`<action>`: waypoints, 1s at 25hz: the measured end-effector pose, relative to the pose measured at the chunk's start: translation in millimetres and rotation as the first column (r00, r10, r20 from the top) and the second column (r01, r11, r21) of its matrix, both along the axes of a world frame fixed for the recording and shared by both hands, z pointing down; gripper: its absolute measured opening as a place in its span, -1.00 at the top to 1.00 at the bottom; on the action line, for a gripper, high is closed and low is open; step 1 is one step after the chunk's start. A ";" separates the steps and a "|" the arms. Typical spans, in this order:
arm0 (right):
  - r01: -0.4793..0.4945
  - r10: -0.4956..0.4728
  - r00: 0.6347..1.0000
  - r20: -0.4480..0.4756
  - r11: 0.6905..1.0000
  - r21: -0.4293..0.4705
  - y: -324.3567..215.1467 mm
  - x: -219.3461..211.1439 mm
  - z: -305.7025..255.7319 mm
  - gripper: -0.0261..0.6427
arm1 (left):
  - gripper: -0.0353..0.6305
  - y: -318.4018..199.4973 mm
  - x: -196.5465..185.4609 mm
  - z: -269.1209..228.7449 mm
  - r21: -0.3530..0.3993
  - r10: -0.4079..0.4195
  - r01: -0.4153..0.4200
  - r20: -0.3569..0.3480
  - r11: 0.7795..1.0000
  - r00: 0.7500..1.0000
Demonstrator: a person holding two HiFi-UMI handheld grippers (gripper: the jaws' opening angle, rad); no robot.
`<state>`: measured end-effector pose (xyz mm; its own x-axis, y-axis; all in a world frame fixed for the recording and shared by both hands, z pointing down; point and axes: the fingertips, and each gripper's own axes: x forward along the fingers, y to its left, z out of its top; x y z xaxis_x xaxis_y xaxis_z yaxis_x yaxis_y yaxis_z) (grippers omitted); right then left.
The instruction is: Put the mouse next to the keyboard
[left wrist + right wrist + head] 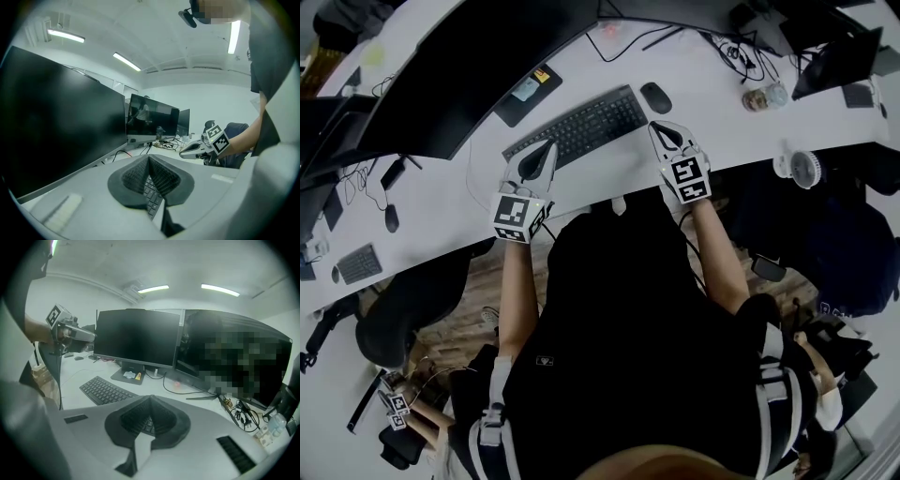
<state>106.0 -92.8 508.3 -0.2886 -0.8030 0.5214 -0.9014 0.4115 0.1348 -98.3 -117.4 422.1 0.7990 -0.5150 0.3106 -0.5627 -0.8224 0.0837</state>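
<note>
Fingers [136,177] on the left gripper [549,146] are pressed together at the tips with nothing between them, and the right gripper [655,126] is likewise closed on nothing. Both are held by a person in dark clothing who leans over the near edge of a white desk [722,112].

A dark, smooth oval mouse [655,97] lies flat on the desk just beside the right end of the keyboard [578,126], with a narrow strip of bare desk between them. The keyboard is black, full-width, and lies at a slant. The right gripper's tips are near the mouse, on the person's side of it, and do not touch it. The left gripper hangs over the keyboard's near left corner.

Behind the keyboard stands a big black monitor [459,84], its screen dark. From the right gripper view a second dark screen [138,336] stands beside it. Loose black cables [727,47] trail over the desk beyond the mouse, and a few small pale jars or cups [766,96] sit off to the right. A small white fan [806,169] stands at the desk's right edge. Far left lie another dark mouse [391,218] and a small keypad [358,263].

The monitor's flat black base [528,94] serves as a tray, and a pale blue card and a small yellow item lie on it.
</note>
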 end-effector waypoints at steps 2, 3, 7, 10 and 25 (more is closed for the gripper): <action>0.004 -0.004 1.000 -0.006 1.000 0.002 2.8 -1.3 -2.5 0.92 | 0.90 1.7 -3.0 0.9 0.002 -0.003 0.003 0.005 1.000 1.000; 0.005 -0.005 1.000 -0.008 1.000 0.002 4.5 -1.8 -3.5 0.92 | 0.90 2.6 -4.5 1.4 0.003 -0.004 0.004 0.008 1.000 1.000; 0.011 -0.011 1.000 -0.006 1.000 0.011 10.4 -3.7 -8.2 0.92 | 0.90 6.7 -8.6 2.2 0.008 -0.010 0.010 0.019 1.000 1.000; 0.015 -0.015 1.000 -0.008 1.000 0.018 13.2 -5.6 -10.6 0.92 | 0.90 9.8 -12.0 4.2 0.008 -0.015 0.015 0.027 1.000 1.000; 0.015 -0.014 1.000 -0.010 0.999 0.036 23.1 -8.8 -15.5 0.92 | 0.90 21.8 -13.4 0.0 0.022 -0.013 0.013 0.027 1.000 1.000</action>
